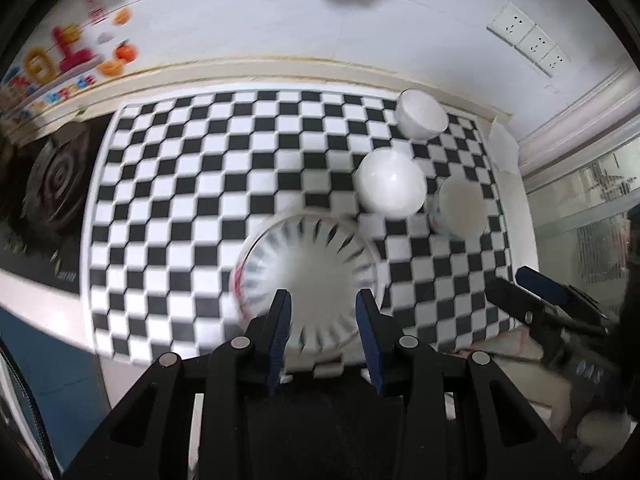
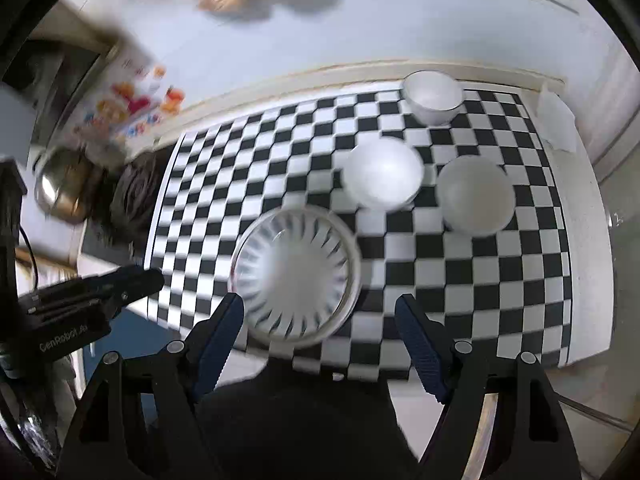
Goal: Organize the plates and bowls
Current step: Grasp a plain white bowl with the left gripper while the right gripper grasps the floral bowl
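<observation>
A wide bowl with dark radial strokes (image 1: 308,272) (image 2: 296,276) rests on the checkered mat (image 1: 180,200) (image 2: 460,288), near its front edge. My left gripper (image 1: 324,312) hovers above the bowl's near rim, jaws partly apart and touching nothing. In the right wrist view that gripper (image 2: 100,300) is off to the left of the mat. My right gripper (image 2: 320,316) stands wide open above the front edge with nothing between its fingers. Behind are a dome-like white bowl (image 1: 390,184) (image 2: 382,178), a flower-printed bowl (image 1: 460,208) (image 2: 476,196) and a small white bowl (image 1: 420,114) (image 2: 432,96).
A black cooktop (image 1: 52,184) (image 2: 132,196) lies left of the mat, with a metal pot (image 2: 64,184) beyond it. The wall behind carries stickers (image 1: 68,52) and sockets (image 1: 528,40). The right gripper's body (image 1: 540,300) reaches in at the right. The mat's left half is bare.
</observation>
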Demonstrator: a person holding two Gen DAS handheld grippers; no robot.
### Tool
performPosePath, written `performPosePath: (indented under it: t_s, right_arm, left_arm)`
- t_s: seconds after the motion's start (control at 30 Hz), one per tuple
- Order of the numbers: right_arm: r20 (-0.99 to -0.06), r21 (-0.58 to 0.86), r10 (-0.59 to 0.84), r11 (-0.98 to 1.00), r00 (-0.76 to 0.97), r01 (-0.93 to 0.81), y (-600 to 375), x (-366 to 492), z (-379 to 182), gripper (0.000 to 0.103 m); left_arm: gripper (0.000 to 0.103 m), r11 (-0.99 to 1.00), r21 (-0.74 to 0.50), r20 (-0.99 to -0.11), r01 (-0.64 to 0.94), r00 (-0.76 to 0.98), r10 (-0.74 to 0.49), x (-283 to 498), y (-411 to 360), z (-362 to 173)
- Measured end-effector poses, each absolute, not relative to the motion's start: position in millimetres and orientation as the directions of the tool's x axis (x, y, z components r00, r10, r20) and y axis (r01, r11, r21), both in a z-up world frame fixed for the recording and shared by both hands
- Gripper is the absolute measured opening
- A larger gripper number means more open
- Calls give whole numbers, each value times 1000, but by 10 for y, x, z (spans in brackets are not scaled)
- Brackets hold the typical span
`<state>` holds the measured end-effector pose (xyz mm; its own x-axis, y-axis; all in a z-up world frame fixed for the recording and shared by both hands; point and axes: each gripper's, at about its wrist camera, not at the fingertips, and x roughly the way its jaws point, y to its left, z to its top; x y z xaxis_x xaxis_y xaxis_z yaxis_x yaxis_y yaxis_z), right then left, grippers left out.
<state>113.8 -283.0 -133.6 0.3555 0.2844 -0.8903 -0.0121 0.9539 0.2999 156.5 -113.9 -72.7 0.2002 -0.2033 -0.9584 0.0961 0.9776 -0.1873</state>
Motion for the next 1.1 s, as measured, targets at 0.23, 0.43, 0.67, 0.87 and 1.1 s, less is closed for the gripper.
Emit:
performPosePath:
  t_s: [0.23,0.43,0.67,0.87,1.1]
  right_arm:
    - [-859,428,366,898,359,108,-3662,2236,-1819,80]
    - [-872,481,453,862,186,159,-3941,3178,-2508,68]
    - [-908,418,415,898,56,137,-3899,3680,-3048,46]
    - [-934,352,356,931,-24,98,-3764,3787,-3359,19]
    - [-941,333,336,939,-33,86,-3692,3702,-3351,16]
  left_arm:
    - [31,964,-244,-967,109,48,-250,2595,-1587,-1489]
    - [31,955,-295,-948,29,-136,-288,3127,-1864,-2318]
    - [31,960,-280,-940,10,-207,-272,3283,-2024,-2772]
    - [16,964,-256,-955,67,-170,-241,3321,-2110,-2833]
    - [16,967,-239,-965,92,-130,-226,3241,-2120,-2636]
